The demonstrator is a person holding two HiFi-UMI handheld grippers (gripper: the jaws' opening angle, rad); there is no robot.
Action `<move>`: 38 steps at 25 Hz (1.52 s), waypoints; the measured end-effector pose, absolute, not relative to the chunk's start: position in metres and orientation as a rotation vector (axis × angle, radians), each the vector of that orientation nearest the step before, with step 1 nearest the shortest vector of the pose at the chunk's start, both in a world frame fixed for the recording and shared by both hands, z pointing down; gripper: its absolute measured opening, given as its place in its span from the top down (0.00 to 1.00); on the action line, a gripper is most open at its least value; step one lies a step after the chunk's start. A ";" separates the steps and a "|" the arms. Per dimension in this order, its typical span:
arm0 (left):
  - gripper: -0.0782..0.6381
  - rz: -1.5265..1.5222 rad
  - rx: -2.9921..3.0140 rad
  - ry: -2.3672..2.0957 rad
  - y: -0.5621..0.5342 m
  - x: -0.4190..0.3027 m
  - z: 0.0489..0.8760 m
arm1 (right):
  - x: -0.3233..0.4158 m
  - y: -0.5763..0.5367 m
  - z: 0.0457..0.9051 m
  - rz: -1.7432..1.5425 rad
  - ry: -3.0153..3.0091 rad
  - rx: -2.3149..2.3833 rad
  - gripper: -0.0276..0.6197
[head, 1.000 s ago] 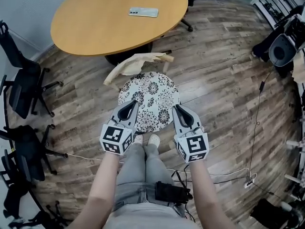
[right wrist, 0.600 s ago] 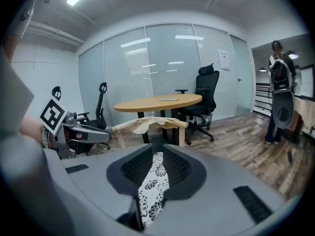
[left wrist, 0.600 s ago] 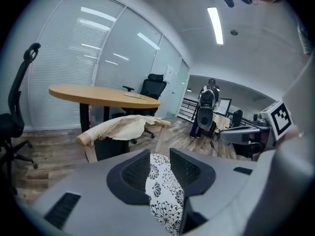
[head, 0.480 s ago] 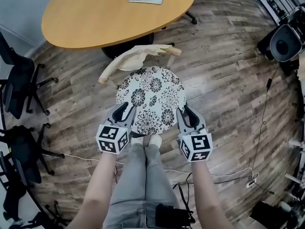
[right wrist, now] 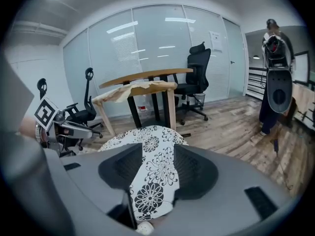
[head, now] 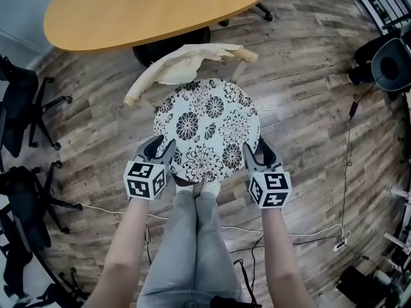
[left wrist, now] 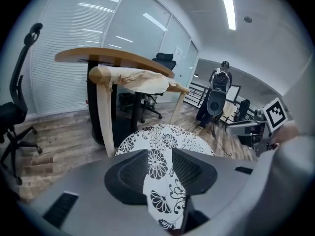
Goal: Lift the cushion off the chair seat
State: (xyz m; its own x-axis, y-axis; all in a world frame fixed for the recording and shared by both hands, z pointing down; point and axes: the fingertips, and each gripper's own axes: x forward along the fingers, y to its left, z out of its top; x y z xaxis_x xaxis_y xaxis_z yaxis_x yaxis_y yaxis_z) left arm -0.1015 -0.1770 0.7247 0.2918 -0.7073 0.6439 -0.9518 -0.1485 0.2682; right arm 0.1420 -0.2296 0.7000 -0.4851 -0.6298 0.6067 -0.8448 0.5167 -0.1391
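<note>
A round white cushion with black flowers [head: 205,130] lies on the seat of a wooden chair whose pale backrest [head: 186,66] stands at its far side. My left gripper [head: 157,147] is at the cushion's near left rim and my right gripper [head: 257,149] at its near right rim. Both sets of jaws are opening. In the left gripper view the cushion's edge [left wrist: 165,136] runs between the jaws of the left gripper [left wrist: 162,161]. The right gripper view shows the same: cushion [right wrist: 147,136] between the jaws of the right gripper [right wrist: 157,166]. No pad visibly presses on the fabric.
An oval wooden table [head: 148,8] stands just behind the chair. Black office chairs [head: 19,108] line the left side. Cables [head: 308,236] trail over the wood floor at the right, near dark equipment [head: 392,63]. The person's legs [head: 192,236] stand right before the seat.
Both grippers came down from above the cushion to its near rim, one at each side. Their jaws went from shut to open around the cushion's edge.
</note>
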 end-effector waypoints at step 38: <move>0.85 0.566 1.678 -1.424 -0.174 -0.165 0.854 | 0.185 -0.243 0.858 0.801 -1.947 1.206 0.89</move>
